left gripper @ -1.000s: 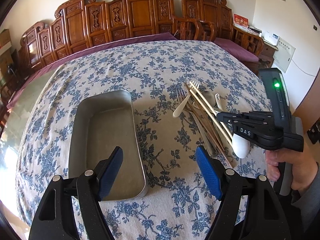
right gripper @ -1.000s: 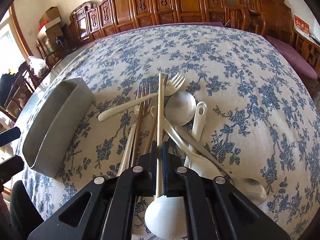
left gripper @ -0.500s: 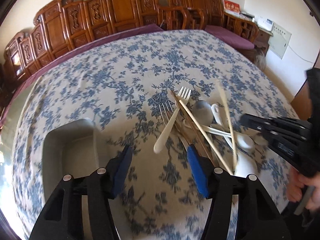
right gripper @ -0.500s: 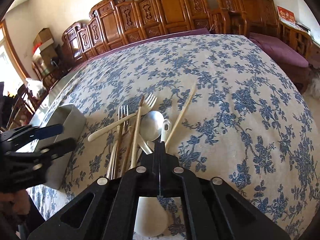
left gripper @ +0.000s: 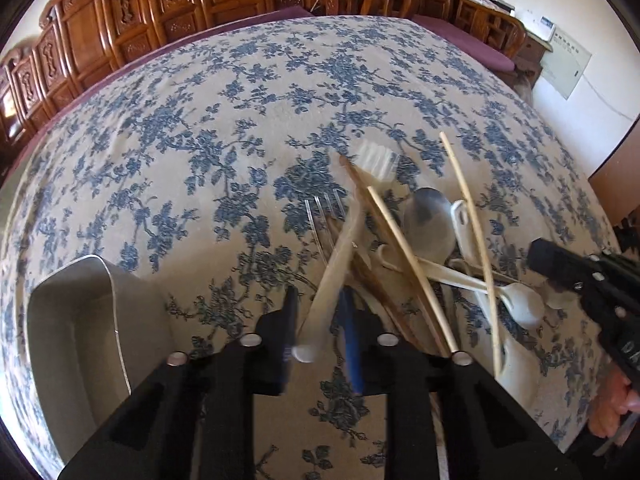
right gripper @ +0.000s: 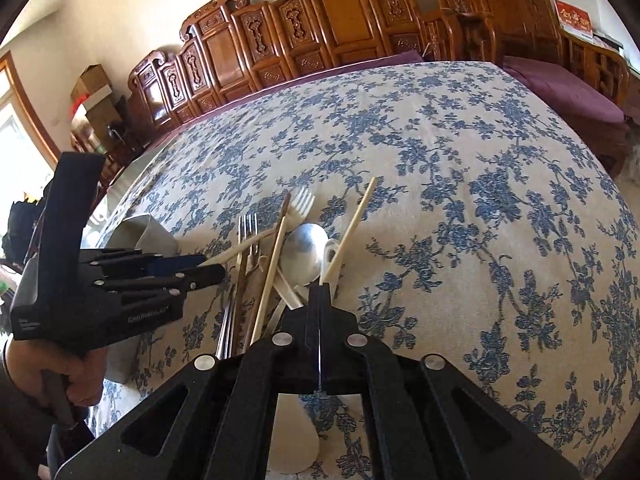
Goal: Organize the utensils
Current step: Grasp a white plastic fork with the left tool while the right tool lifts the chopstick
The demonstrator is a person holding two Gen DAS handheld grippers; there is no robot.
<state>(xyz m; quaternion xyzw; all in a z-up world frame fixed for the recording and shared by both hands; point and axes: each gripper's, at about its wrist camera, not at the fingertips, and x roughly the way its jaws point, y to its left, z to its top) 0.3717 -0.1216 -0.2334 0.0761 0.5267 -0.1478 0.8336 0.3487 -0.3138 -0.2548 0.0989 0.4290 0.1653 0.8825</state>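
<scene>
Beside the tray, why does the left tongs sit so low on the bench?

It straddles the handle of the plastic fork, which lies on top of the pile to the tray's right. Going for the free handle end, I think, lets it take one piece without disturbing the metal fork underneath.

Is the fork gripped?

The gap is narrow, with the handle between the blue pads, but the blur hides whether they press on it. I cannot tell.

And the right tongs?

Closed down to a slit, with the pale chopstick running into its tip. The chopstick is tilted over the spoon, farther from the tray than the fork.

Why hold it there?

Probably to free it from the crossed pieces. Nothing lies in the part of the tray that shows, so sorting looks barely begun. The risk is dragging neighbours along.
</scene>
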